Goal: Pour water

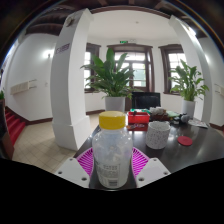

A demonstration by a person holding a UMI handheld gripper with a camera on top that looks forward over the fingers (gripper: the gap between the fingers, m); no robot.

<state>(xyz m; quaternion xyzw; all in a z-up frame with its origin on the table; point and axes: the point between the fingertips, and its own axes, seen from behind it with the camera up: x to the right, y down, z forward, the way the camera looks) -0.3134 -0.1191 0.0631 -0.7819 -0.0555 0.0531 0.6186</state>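
A clear plastic bottle (111, 152) with a yellow cap stands upright between my gripper's (111, 165) two fingers, whose magenta pads (87, 161) press on both its sides. It is held above the dark table (195, 150). A clear plastic cup (157, 134) stands on the table just ahead and to the right of the bottle.
Red items (140, 118) and other small things lie farther back on the table. A white pillar (70, 80) stands at the left. Potted plants (114, 78) stand by the windows, one more plant (189, 82) at the right.
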